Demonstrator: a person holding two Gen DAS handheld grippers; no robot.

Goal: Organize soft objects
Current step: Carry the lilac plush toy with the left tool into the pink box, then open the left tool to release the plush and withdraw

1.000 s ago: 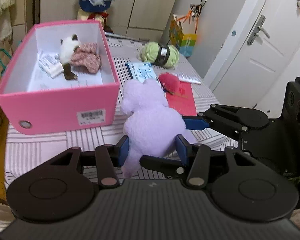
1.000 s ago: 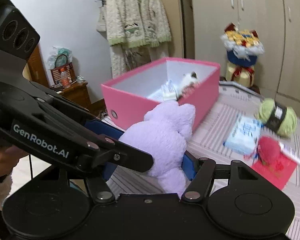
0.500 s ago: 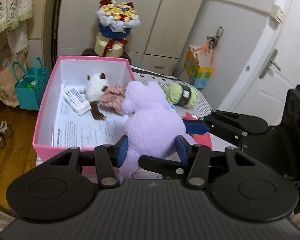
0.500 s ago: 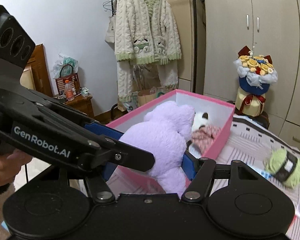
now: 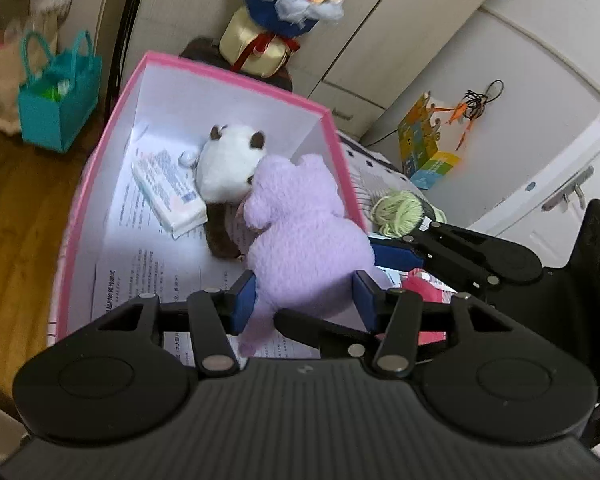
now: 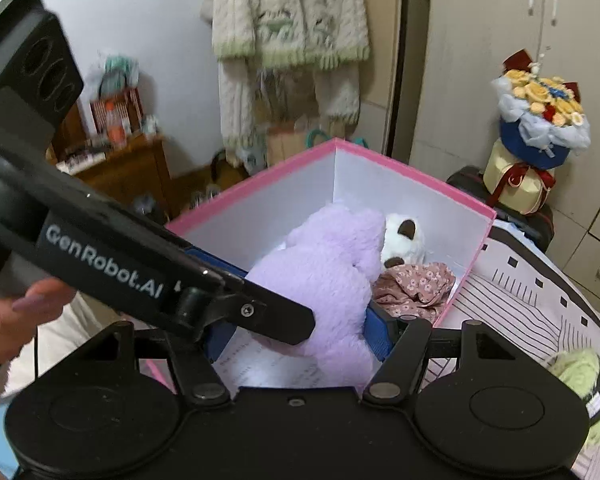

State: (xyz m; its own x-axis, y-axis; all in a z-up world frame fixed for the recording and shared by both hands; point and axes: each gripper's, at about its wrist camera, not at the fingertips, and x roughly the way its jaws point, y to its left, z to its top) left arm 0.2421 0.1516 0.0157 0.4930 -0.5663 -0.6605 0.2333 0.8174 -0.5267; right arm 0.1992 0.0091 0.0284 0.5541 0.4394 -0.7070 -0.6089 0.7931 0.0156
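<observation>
Two grippers pinch purple plush [image 5: 300,236] over pink box [image 5: 236,76]: left gripper [image 5: 306,294] narrow on lower body, right gripper [image 6: 300,330] wider across it; "GenRobot.AI" readable on left gripper's arm in right view; printed sheets [image 5: 140,276] lining box, text too small to read; panda plush [image 5: 228,168] half hidden behind purple plush; floral cloth [image 6: 416,286] beside it; yarn [image 5: 398,210] label unreadable, partly blocked.
</observation>
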